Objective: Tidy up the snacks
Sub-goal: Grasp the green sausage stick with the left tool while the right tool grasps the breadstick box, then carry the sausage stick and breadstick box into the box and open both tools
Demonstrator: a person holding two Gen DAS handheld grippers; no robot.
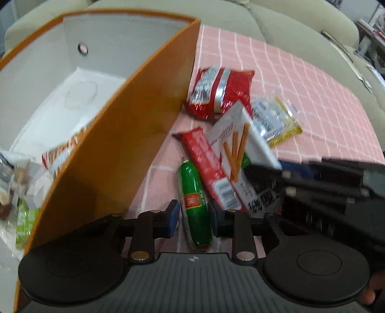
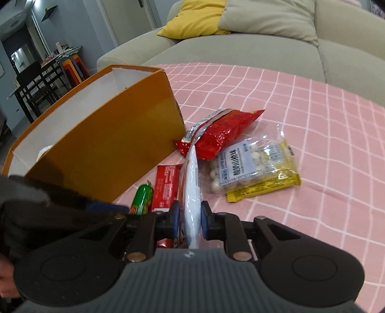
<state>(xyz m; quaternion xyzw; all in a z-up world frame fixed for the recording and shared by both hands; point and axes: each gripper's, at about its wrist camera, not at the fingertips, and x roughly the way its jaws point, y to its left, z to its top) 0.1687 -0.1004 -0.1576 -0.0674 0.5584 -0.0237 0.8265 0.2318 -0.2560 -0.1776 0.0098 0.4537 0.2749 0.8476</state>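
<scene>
In the left wrist view a green sausage (image 1: 195, 211) lies on the pink checked cloth (image 1: 312, 101). My left gripper (image 1: 195, 216) is shut on it, a blue pad against each side. A red wrapped bar (image 1: 207, 166) lies right beside it. My right gripper (image 2: 190, 216) is shut on a white box printed with orange biscuit sticks (image 1: 237, 144). The right wrist view shows that box edge-on (image 2: 192, 183), tilted up off the cloth. To the left stands the open orange box (image 1: 134, 134), white inside, with several snack packs (image 1: 60, 154) in its near end.
A red foil bag (image 2: 223, 130) lies against the orange box's corner. A clear and yellow bag of white balls (image 2: 255, 168) sits right of it. A beige sofa (image 2: 240, 53) with a yellow cushion (image 2: 195, 16) borders the cloth. Dark chairs (image 2: 36, 84) stand far left.
</scene>
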